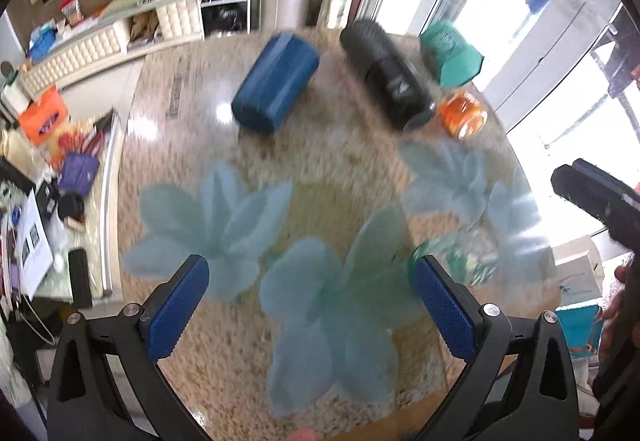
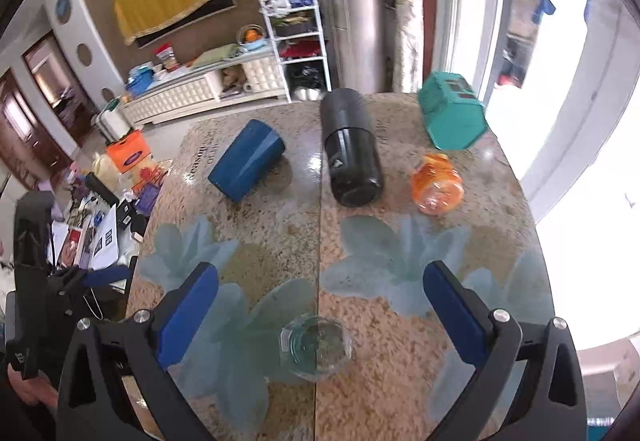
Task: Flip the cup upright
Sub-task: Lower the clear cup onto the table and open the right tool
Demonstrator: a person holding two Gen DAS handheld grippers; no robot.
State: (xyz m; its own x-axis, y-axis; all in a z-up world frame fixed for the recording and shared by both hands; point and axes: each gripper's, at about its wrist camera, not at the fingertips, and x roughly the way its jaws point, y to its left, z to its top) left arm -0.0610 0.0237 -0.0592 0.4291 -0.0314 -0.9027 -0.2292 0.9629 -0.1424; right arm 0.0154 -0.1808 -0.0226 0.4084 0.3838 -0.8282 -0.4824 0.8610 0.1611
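Several cups lie on their sides at the far end of the flowered table: a blue cup [image 2: 246, 165] [image 1: 276, 81], a black tumbler [image 2: 352, 151] [image 1: 390, 73], an orange cup [image 2: 438, 185] [image 1: 463, 112] and a green cup [image 2: 452, 115] [image 1: 452, 53]. A clear glass [image 2: 316, 345] stands upright between my right gripper's fingers; in the blurred left wrist view it [image 1: 464, 261] is just right of my left gripper. My right gripper [image 2: 320, 313] is open around the glass without touching it. My left gripper [image 1: 310, 305] is open and empty above the table.
The table [image 2: 392, 341] ends at a bright window on the right. Left of the table a low surface holds papers, bags and boxes [image 2: 108, 233]. A white cabinet and a shelf rack [image 2: 296, 45] stand behind.
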